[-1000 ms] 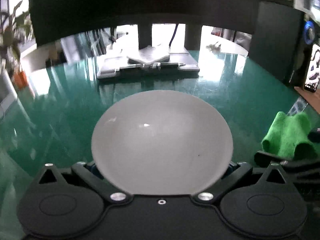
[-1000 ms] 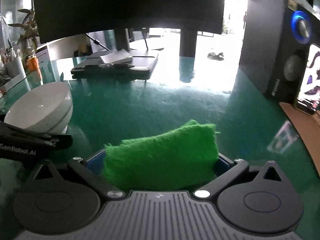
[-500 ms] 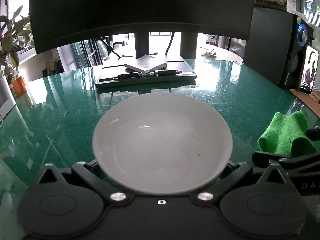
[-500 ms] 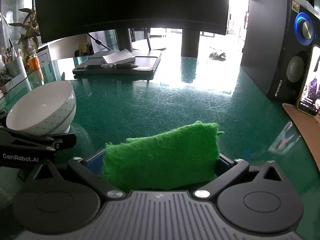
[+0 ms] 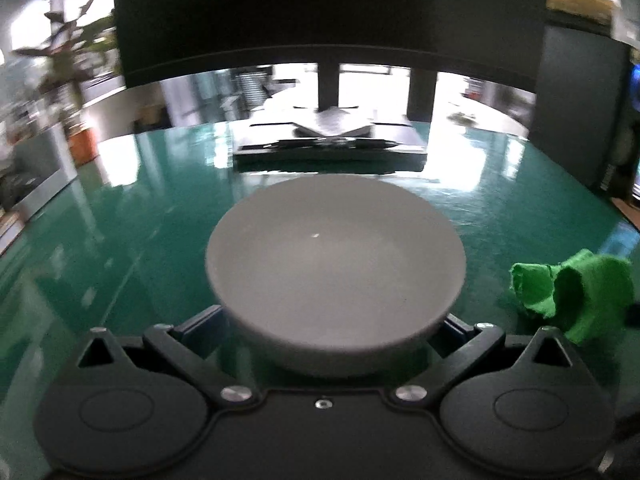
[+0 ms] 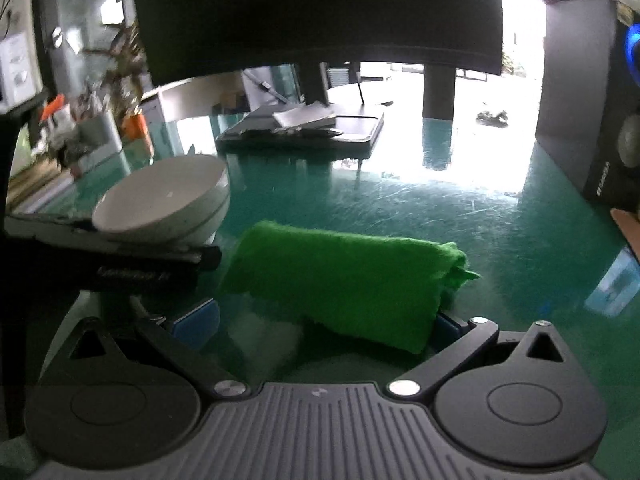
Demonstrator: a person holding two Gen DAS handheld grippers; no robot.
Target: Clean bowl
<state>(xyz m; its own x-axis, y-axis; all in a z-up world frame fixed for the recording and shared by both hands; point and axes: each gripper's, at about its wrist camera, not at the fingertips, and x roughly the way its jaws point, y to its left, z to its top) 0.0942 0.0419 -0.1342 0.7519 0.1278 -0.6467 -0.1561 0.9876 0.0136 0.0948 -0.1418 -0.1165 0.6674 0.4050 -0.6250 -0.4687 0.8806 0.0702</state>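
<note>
The left gripper (image 5: 334,320) clamps the white bowl (image 5: 335,256), which hides its fingertips; the right gripper (image 6: 326,320) grasps the green cloth (image 6: 340,284), blurred.

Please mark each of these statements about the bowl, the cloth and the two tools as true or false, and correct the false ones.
1. The left tool holds a white bowl. True.
2. The right tool holds a red sponge. False: it holds a green cloth.
3. The green cloth is already inside the bowl. False: it is beside the bowl, outside it.
4. The table has a green glossy surface. True.
5. The bowl is full of food. False: no food shows inside it.
</note>
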